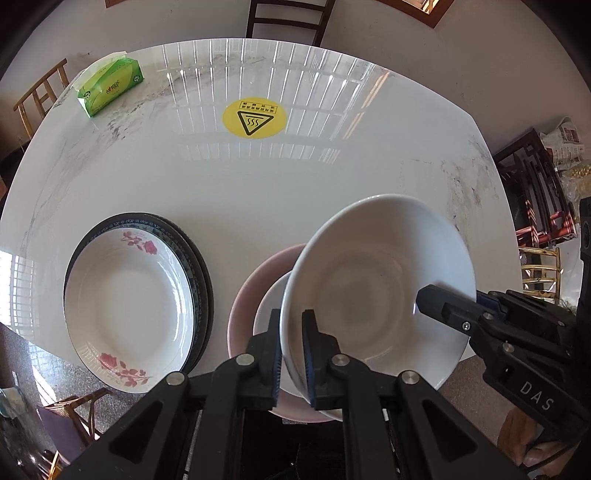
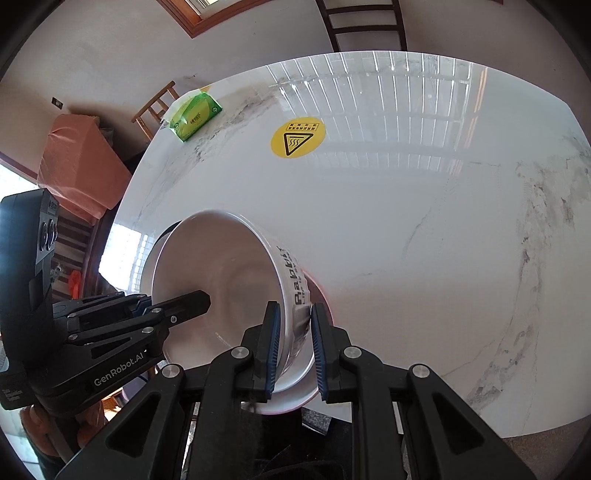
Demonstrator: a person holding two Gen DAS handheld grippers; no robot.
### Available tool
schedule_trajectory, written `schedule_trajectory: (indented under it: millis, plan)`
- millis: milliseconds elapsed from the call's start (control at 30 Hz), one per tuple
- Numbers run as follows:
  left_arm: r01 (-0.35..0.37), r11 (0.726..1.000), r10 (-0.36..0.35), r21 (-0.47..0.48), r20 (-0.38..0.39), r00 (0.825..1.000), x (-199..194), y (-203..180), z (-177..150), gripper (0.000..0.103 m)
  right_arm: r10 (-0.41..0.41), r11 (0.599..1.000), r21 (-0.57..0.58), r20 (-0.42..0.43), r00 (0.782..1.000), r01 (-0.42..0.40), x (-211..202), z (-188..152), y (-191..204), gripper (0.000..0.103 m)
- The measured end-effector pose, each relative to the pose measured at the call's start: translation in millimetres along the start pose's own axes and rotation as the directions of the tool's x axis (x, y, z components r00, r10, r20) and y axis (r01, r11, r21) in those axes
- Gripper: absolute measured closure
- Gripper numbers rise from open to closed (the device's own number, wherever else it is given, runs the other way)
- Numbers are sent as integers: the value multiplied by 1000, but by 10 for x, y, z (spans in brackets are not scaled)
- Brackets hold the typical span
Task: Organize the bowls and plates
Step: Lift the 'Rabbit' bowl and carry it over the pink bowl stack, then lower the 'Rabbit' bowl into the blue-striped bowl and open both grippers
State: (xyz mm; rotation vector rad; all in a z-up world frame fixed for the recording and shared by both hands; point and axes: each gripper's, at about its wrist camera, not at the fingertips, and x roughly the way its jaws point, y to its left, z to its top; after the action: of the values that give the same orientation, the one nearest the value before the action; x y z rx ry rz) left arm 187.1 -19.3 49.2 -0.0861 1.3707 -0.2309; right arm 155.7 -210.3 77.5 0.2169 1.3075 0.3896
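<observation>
A large white bowl [image 1: 376,288] with black lettering on its side [image 2: 295,284] is held tilted above a pink bowl [image 1: 255,284] that has a smaller white bowl [image 1: 269,310] nested in it. My left gripper [image 1: 291,354] is shut on the white bowl's near rim. My right gripper [image 2: 293,350] is shut on its opposite rim and shows at the right of the left wrist view [image 1: 443,306]. A rose-patterned plate [image 1: 129,310] lies on dark blue-rimmed plates [image 1: 199,273] to the left.
The white marble table [image 1: 295,192] carries a yellow heat-warning sticker [image 1: 254,119] and a green tissue pack [image 1: 110,86] at the far left. Wooden chairs [image 1: 288,18] stand around it. The near table edge [image 2: 480,432] is close below the grippers.
</observation>
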Motion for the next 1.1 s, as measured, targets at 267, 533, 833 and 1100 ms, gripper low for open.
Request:
schedule_trajectory:
  millis: [267,533,833,1100]
  plan:
    - [-11,1000,11,4,-6,1000,1,61,-216,93,-8,1000,-8,-23,1000,8,114,-175,115,87]
    - [-13,1000,13,5,-17,1000,105,75,-289,93,-25,1000,-4,-35,999,24,208,-275,112,87]
    - [-9,1000,9,1,-35,999,188,115,-292,93,-26,1000,8,-42,999,26,273,-256,92,87]
    - [-44,998,45,33,-8,999,159,85,-269,87,-40,999,9,-35,999,41,269,-270,44,86]
